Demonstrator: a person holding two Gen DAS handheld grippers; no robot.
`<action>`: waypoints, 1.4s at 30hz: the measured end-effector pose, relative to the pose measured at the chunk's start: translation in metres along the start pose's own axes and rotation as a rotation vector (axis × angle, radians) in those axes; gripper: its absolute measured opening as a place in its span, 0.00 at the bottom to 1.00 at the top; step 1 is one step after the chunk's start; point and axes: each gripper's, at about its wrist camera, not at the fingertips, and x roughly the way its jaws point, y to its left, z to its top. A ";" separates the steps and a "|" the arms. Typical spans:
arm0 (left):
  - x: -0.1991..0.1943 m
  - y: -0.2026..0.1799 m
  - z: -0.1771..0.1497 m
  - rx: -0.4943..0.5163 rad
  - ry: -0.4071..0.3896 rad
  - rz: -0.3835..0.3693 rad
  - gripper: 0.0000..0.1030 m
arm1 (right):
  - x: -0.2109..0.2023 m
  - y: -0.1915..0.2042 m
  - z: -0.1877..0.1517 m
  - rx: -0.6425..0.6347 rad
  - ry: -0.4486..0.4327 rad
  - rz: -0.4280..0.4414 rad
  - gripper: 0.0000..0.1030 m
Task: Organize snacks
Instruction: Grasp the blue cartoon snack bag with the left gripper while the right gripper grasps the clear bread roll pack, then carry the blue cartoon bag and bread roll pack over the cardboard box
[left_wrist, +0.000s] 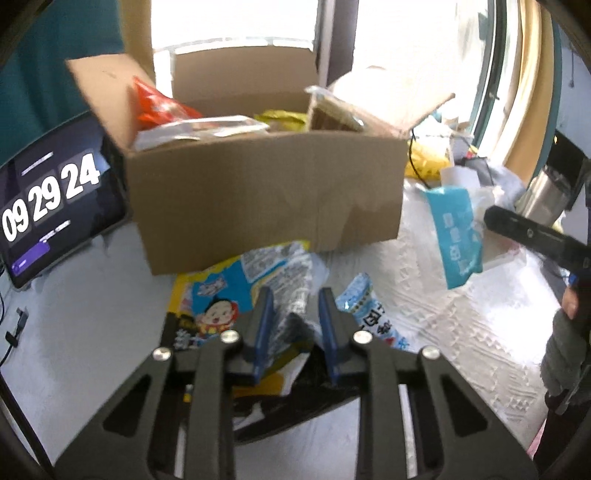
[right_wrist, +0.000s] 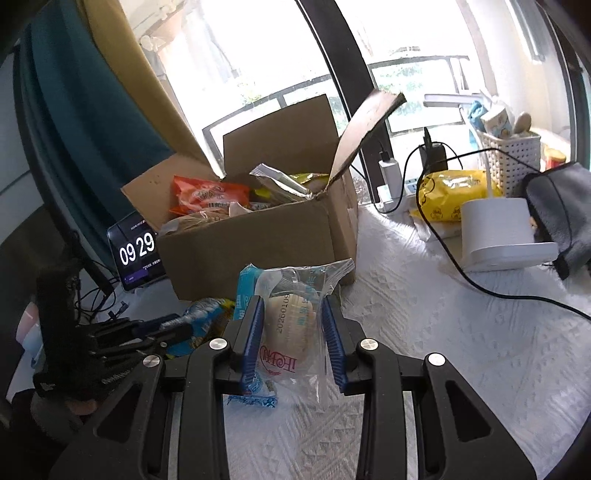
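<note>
An open cardboard box (left_wrist: 266, 199) (right_wrist: 251, 243) stands on the table, holding an orange bag (left_wrist: 159, 105) (right_wrist: 207, 195) and several other packets. In front of the box, my left gripper (left_wrist: 295, 295) is shut on a crinkled blue-and-yellow snack bag (left_wrist: 221, 291) with a cartoon child printed on it. It also shows low at the left of the right wrist view as the left gripper (right_wrist: 173, 328) with the bag (right_wrist: 207, 314). My right gripper (right_wrist: 293, 302) is shut on a clear and light-blue packet (right_wrist: 291, 325) holding a round cake. From the left wrist view that packet (left_wrist: 458, 236) hangs above the cloth.
A small blue-white packet (left_wrist: 365, 306) lies on the white cloth beside the left fingers. A tablet clock (left_wrist: 55, 199) leans left of the box. To the right are a yellow bag (right_wrist: 454, 188), a paper roll (right_wrist: 495, 225), a black cable (right_wrist: 461, 273), a white basket (right_wrist: 509, 155) and a steel flask (left_wrist: 543, 195).
</note>
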 end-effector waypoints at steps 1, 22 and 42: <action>-0.004 0.007 -0.001 -0.014 -0.010 0.003 0.28 | -0.001 0.001 0.000 0.000 -0.001 -0.002 0.33; 0.018 0.087 -0.028 -0.105 0.041 0.115 0.80 | 0.027 -0.011 -0.017 0.041 0.115 -0.148 0.66; 0.065 0.133 -0.018 -0.143 0.123 -0.032 0.90 | 0.083 -0.005 -0.057 0.046 0.245 -0.253 0.86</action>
